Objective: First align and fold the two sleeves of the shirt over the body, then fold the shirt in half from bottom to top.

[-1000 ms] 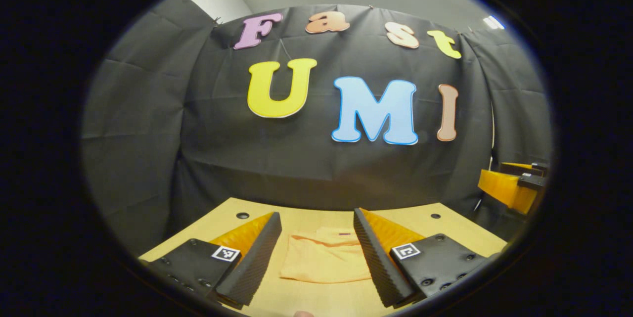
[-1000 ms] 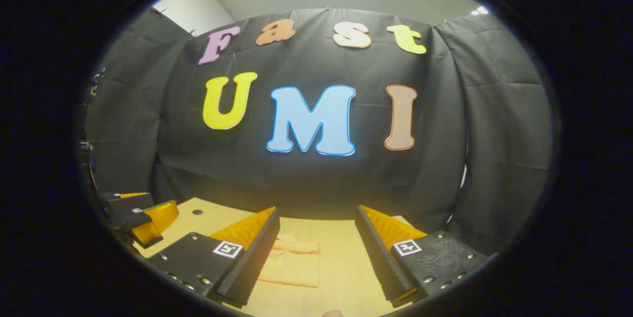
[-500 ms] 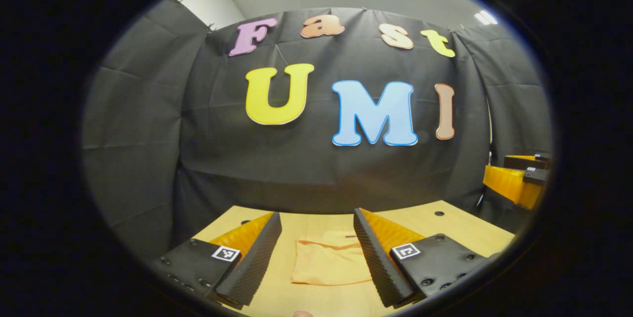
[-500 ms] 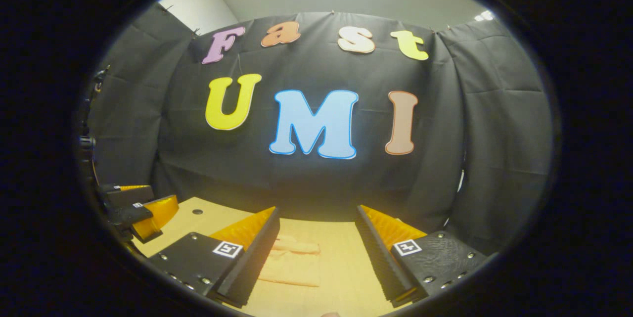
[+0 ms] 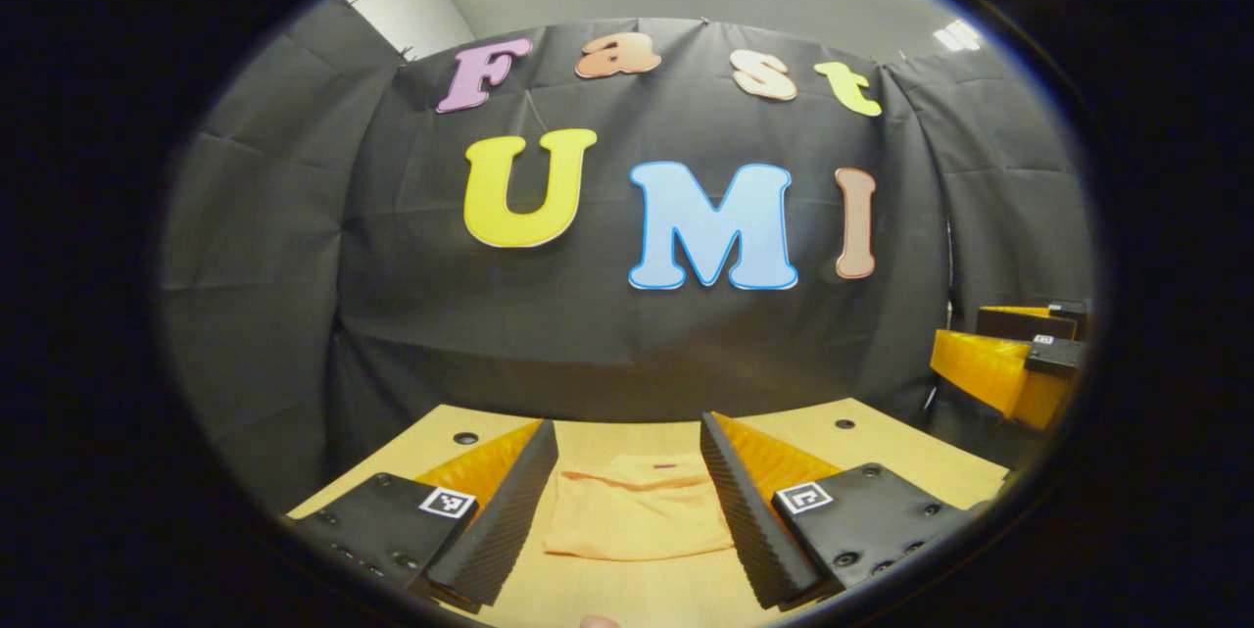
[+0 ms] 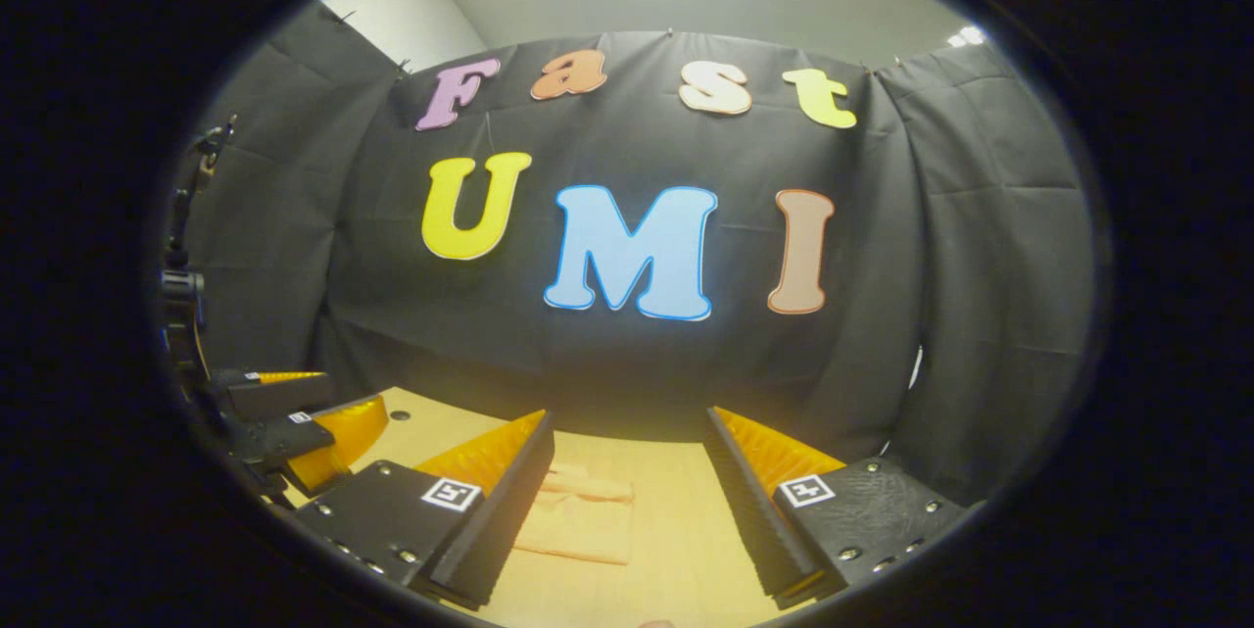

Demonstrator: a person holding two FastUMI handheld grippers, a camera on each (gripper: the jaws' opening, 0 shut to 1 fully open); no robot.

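The shirt (image 5: 637, 520) lies on the pale wooden surface (image 5: 882, 452) as a small, compact, roughly rectangular packet, with a dark tag near its far edge. No sleeve sticks out to either side, and the packet looks short from near edge to far edge. I judge from this that both sleeve folds and the bottom-to-top fold are already done, so the task seems to be at its end, or nearly so. If anything is left, it is only a check that the edges line up. The next move calls for little: keep both tools clear of the cloth so nothing drags it open.

The left hand-held gripper (image 5: 627, 510) is released, its jaws spread wide and holding nothing. In the left gripper view the shirt sits between its two fingers, at 12 o'clock from the tool, apart from both fingers and seemingly below them on the surface. The right hand-held gripper (image 6: 627, 510) is also released and empty. In the right gripper view the shirt (image 6: 578, 520) lies ahead at about 11 o'clock, close to the left finger in the picture, though I cannot tell whether they touch. The other tool also shows at 3 o'clock in the left gripper view and at 9 o'clock in the right gripper view.
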